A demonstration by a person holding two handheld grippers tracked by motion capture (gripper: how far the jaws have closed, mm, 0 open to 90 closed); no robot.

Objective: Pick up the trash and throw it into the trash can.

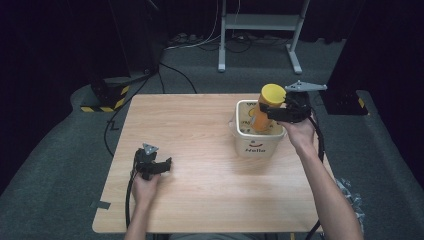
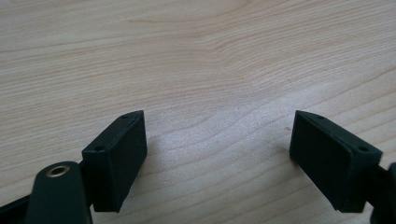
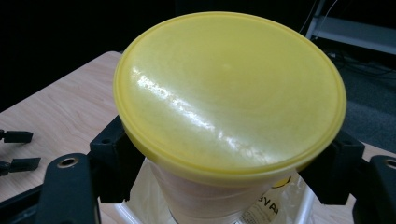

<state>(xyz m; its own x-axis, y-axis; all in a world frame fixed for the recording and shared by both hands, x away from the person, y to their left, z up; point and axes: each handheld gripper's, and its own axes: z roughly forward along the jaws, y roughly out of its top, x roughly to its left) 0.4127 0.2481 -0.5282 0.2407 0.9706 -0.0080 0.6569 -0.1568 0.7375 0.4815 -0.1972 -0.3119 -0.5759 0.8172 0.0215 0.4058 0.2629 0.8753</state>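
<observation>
An orange canister with a yellow lid (image 1: pixel 266 106) stands tilted in a white bin (image 1: pixel 252 143) at the table's right side, its upper half above the rim. My right gripper (image 1: pixel 272 113) is shut on the canister just below the lid. In the right gripper view the yellow lid (image 3: pixel 229 88) sits between the two black jaws, with the bin's clear liner (image 3: pixel 144 191) beneath. My left gripper (image 1: pixel 161 165) rests low over the wooden table (image 1: pixel 190 125) near its front left, jaws wide apart and open, nothing between its fingers (image 2: pixel 116 158).
The white bin carries dark lettering on its front. A metal stand's legs (image 1: pixel 260 35) and cables lie on the grey floor beyond the table. Black-and-yellow striped corner pieces (image 1: pixel 102 102) sit on the floor at the far left.
</observation>
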